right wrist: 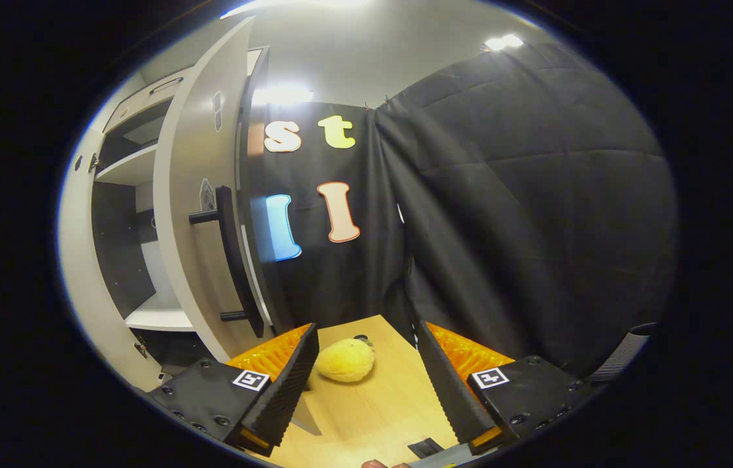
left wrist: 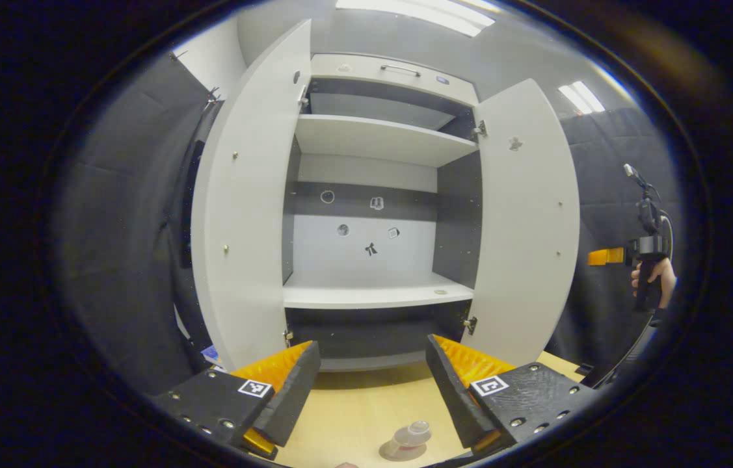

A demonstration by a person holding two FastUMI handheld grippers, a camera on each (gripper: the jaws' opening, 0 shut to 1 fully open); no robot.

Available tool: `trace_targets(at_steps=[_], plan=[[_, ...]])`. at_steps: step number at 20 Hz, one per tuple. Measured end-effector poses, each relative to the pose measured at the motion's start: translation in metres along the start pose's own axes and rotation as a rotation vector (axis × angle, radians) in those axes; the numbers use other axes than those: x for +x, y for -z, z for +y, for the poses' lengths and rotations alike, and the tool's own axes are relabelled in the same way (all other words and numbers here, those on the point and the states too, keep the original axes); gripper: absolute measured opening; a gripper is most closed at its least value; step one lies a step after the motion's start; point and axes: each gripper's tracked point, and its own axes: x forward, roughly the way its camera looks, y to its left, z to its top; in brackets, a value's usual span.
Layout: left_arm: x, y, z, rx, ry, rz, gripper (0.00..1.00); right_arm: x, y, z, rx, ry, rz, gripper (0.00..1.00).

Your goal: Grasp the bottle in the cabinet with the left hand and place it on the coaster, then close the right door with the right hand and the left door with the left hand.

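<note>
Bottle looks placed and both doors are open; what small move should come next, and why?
Probably swing the right gripper left toward the right door's handle to push it closed: the bottle sits on the table, both grippers are open and empty, and the cabinet shelves look bare.

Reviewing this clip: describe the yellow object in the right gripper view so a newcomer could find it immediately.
Start at the tall pale cabinet, whose open right door carries a long dark bar handle. Below and just right of that door lies the light wooden tabletop. The yellow plush toy rests there, between the right gripper fingers and beyond their tips; it is rounded, fuzzy and the only soft yellow thing there.
</note>
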Motion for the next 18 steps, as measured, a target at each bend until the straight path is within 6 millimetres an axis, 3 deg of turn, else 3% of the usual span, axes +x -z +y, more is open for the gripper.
trace_targets(at_steps=[2, 7, 12, 14, 15, 16, 18], plan=[[-0.001, -0.007, 0.010, -0.037, -0.038, 0.015, 0.95, 0.004, -0.015, -0.001, 0.017, -0.005, -0.036, 0.92], [-0.006, -0.019, 0.029, -0.084, -0.085, -0.007, 0.95, 0.027, -0.048, 0.015, 0.035, -0.084, -0.087, 0.97], [-0.008, -0.004, 0.040, -0.041, -0.118, 0.015, 0.95, 0.039, -0.085, 0.029, 0.068, -0.178, -0.189, 0.92], [-0.008, -0.004, 0.039, -0.029, -0.111, 0.009, 0.95, 0.041, -0.092, 0.035, 0.043, -0.198, -0.201, 0.96], [-0.008, -0.005, 0.037, -0.033, -0.102, 0.003, 1.00, 0.041, -0.095, 0.036, 0.026, -0.199, -0.210, 0.96], [-0.008, -0.006, 0.036, -0.038, -0.096, 0.001, 0.95, 0.042, -0.099, 0.040, 0.014, -0.204, -0.218, 0.97], [-0.007, -0.003, 0.038, -0.039, -0.101, 0.000, 0.95, 0.040, -0.102, 0.040, -0.016, -0.185, -0.231, 0.97]])
